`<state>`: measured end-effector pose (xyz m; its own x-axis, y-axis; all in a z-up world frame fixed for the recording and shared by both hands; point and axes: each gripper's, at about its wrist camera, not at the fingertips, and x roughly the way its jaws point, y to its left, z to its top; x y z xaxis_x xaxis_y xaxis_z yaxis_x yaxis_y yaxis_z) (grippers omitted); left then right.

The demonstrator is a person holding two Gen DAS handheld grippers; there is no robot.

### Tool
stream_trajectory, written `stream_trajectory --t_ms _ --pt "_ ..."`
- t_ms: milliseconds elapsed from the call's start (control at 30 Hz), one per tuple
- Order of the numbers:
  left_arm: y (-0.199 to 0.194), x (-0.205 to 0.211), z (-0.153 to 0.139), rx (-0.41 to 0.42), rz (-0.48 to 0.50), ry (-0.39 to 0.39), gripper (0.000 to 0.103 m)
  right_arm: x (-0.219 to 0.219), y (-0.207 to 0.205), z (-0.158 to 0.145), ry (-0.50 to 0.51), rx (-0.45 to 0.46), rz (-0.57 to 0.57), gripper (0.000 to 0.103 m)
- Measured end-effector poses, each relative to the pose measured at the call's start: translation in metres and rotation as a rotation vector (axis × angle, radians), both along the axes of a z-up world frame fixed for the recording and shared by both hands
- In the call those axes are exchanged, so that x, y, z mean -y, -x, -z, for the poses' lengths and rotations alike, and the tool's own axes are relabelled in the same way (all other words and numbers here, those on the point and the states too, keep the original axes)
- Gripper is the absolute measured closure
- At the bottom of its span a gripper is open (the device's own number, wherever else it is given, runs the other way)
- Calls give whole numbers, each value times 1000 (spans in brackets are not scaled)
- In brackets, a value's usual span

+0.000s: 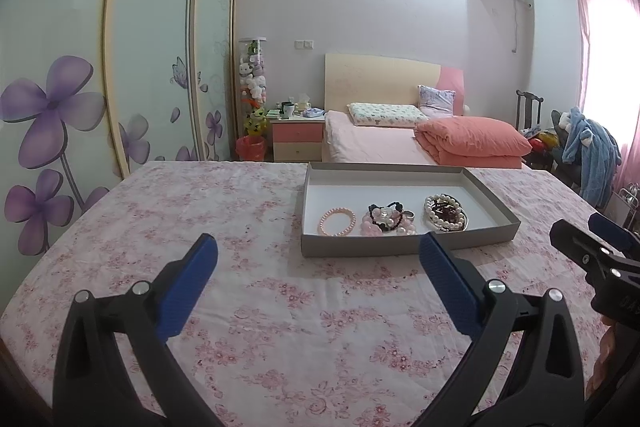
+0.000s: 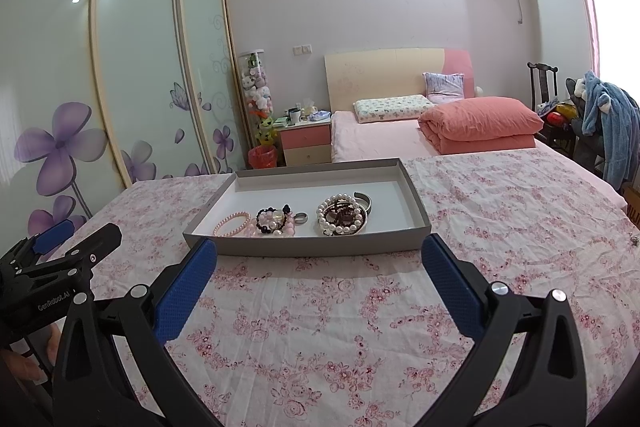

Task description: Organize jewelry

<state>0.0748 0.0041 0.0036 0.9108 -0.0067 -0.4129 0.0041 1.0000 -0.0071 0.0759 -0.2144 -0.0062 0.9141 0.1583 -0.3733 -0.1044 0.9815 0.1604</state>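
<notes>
Bedroom walls, a floral wardrobe [image 1: 120, 67] and a pink bed [image 1: 384, 143] stand behind the worktop, which a pink flowered cloth [image 1: 240, 307] covers. From the left wrist view, the left gripper [image 1: 318, 259] hangs above the cloth with its blue pads wide apart and nothing between them. A shallow grey tray [image 1: 376, 249] lies toward the far edge of the worktop; in it are a pink pearl bracelet [image 1: 337, 221], a heap of black and pink beads [image 1: 386, 219] and a pile of white pearl bracelets [image 1: 445, 212]. The right gripper [image 1: 592, 239] shows at the right edge.

From the right wrist view, the right gripper [image 2: 319, 259] is also wide open and empty, just before the tray [image 2: 320, 245]. A silver ring [image 2: 301, 218] lies between the bead heaps. The left gripper [image 2: 70, 235] shows at the left, open.
</notes>
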Motion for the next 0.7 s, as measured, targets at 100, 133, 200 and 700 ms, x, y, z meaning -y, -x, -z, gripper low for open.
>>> stream_trajectory --t_ms 100,133,200,700 --pt "1 0 0 -1 1 0 4 0 0 0 0 -1 0 2" --pt "0 1 0 -1 1 -1 4 0 0 0 0 -1 0 2" --pt "0 1 1 -1 3 0 4 0 0 0 0 -1 0 2" --pt "1 5 2 -4 2 2 4 0 0 1 -1 -3 1 2"
